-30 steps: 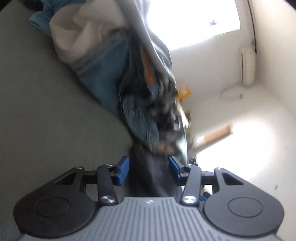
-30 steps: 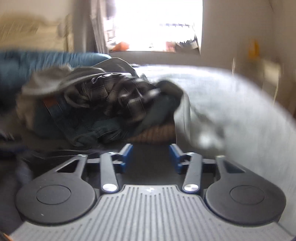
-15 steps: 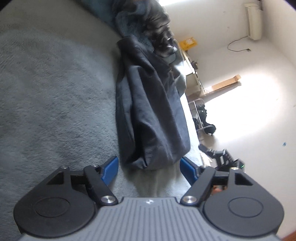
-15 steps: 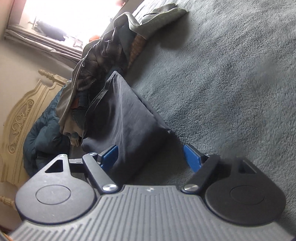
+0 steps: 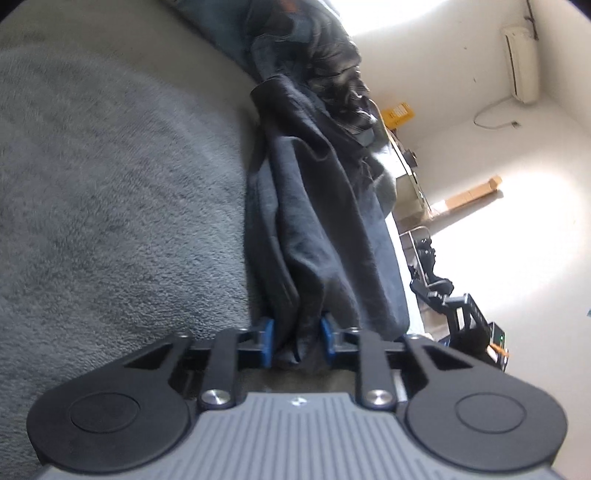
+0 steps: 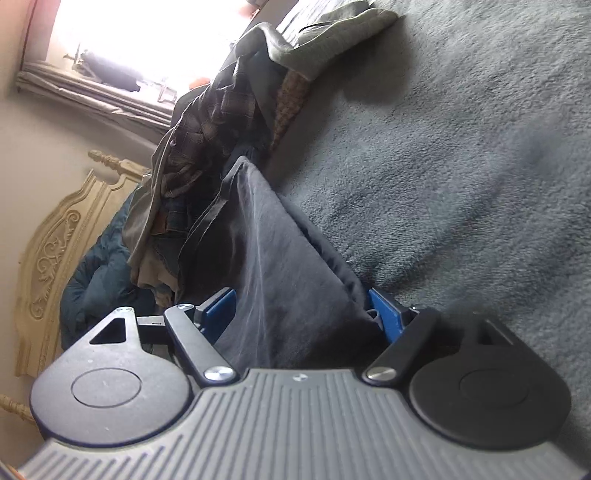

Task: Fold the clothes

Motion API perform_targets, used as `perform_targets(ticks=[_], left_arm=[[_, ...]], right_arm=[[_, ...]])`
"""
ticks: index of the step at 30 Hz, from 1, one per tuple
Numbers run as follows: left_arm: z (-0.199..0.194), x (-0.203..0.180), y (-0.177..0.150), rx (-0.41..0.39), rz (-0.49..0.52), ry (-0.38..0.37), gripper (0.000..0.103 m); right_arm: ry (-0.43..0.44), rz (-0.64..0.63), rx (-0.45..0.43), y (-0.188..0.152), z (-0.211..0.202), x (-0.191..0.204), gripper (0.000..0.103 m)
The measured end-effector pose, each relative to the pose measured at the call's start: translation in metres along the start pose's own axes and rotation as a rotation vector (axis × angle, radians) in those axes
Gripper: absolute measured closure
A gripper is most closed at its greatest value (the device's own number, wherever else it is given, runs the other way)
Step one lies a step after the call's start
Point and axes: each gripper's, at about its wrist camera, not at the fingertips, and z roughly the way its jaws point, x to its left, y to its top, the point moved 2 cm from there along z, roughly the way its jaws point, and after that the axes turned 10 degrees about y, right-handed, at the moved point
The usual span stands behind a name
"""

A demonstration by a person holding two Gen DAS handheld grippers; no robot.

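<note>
A dark navy garment (image 5: pixel 317 221) lies stretched over the grey fleece bed cover (image 5: pixel 110 184), running away from me toward a heap of clothes. My left gripper (image 5: pixel 296 341) is closing on the near end, and bunched cloth fills the gap between its blue pads (image 5: pixel 266 343). In the right wrist view the same garment (image 6: pixel 273 258) rises as a taut sheet between the jaws of my right gripper (image 6: pixel 301 312). Those jaws stand wide, with a blue pad on either side of the cloth and neither squeezing it.
The clothes heap (image 6: pixel 207 122) has a plaid shirt, jeans and an olive top (image 6: pixel 332 33). Behind it are a blue duvet (image 6: pixel 96 280) and a carved cream headboard (image 6: pixel 55 251). Past the bed's edge stands a black rig (image 5: pixel 461 306) on a bright floor.
The left jaws went from wide apart to closed on the garment's near end. The right gripper slid forward, so the garment's edge now sits between its jaws.
</note>
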Motion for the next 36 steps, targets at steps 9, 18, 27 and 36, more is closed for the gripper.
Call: perform_targets(ticks=[9, 18, 27, 36], left_arm=[[-0.011, 0.015, 0.0, -0.012, -0.174, -0.078, 0.097], [-0.08, 0.026, -0.029, 0.041, -0.122, -0.123, 0.097], [-0.167, 0.058, -0.097, 0.122, 0.022, -0.061, 0.096], [-0.194, 0.064, -0.087, 0.053, 0.142, -0.014, 0.054]], right_arm=[[0.017, 0.028, 0.053, -0.009, 0.017, -0.001, 0.094], [0.081, 0.034, 0.005, -0.065, -0.022, 0.023, 0.098], [0.124, 0.1, -0.035, -0.201, -0.092, 0.031, 0.098], [-0.092, -0.098, -0.019, -0.245, -0.119, 0.057, 0.07]])
